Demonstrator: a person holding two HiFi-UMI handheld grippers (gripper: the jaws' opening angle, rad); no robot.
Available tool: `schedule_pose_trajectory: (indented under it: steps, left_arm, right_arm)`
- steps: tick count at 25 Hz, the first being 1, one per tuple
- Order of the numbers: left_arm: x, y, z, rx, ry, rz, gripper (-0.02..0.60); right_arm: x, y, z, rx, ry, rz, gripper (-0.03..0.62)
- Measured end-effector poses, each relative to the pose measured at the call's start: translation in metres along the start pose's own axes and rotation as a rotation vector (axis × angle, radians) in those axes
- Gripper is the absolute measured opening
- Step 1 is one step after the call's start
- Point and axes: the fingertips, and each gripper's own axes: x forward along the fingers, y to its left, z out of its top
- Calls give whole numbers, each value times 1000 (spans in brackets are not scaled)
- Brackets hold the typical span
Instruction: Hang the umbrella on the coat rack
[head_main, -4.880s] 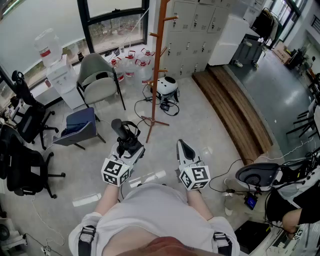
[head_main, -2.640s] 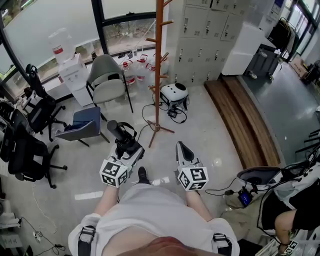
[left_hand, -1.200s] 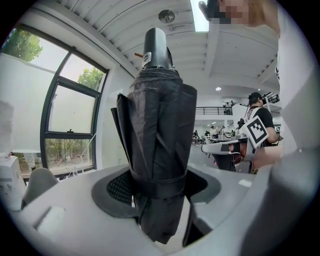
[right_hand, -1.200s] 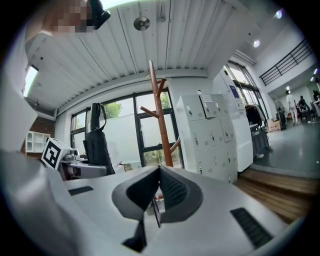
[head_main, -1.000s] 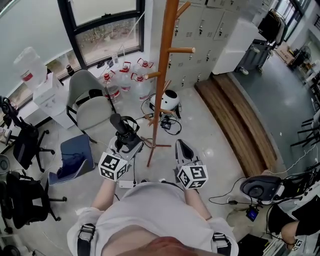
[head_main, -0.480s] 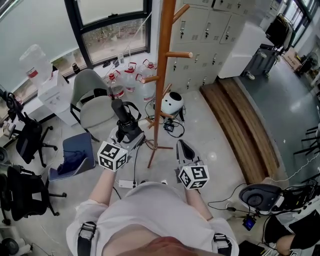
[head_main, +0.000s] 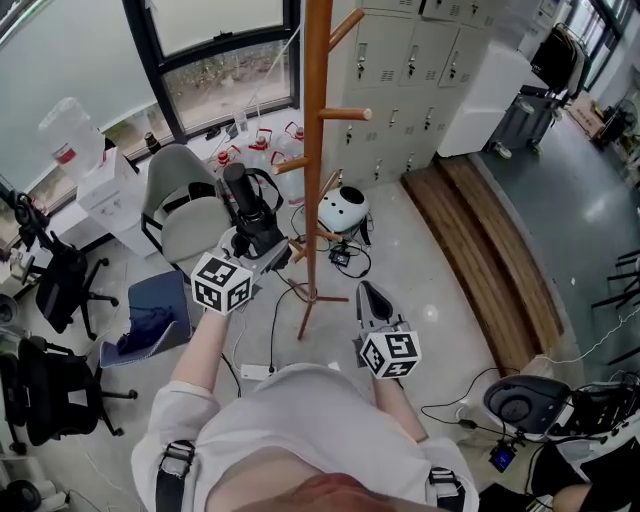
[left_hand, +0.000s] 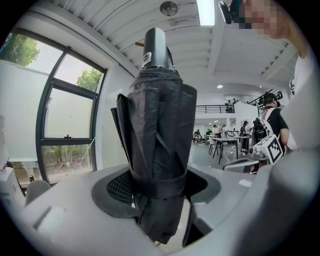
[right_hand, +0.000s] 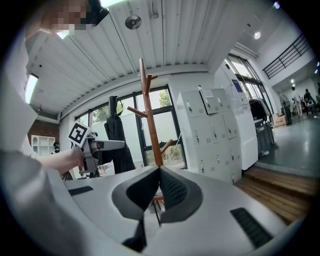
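Note:
A folded black umbrella (head_main: 246, 203) stands upright in my left gripper (head_main: 252, 243), which is shut on it. In the left gripper view the umbrella (left_hand: 156, 145) fills the middle, clamped between the jaws, its handle end up. The wooden coat rack (head_main: 316, 150) rises just right of the umbrella, with pegs at several heights. My right gripper (head_main: 373, 303) hangs lower, right of the rack's base, shut and empty. In the right gripper view the coat rack (right_hand: 149, 116) stands ahead, with the umbrella (right_hand: 115, 137) and my left gripper (right_hand: 92, 146) to its left.
A grey chair (head_main: 185, 205) and a blue seat (head_main: 150, 312) stand left of the rack. A white helmet-like object (head_main: 342, 210) and cables lie by the rack's base. Water jugs (head_main: 262, 150) sit under the window. Lockers (head_main: 420, 70) and a wooden platform (head_main: 480, 250) are at right.
My left gripper has lifted the umbrella up and forward, closer to the coat rack's pegs. The right gripper has stayed low. The view has moved nearer the rack.

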Motion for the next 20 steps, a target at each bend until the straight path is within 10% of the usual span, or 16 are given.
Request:
schedule_pose_trajectory:
  steps: [20]
  left_arm:
    - [33,22,-31,-95,90,-33,267]
  right_arm:
    - [1,-9,-6,11,25,-28,8]
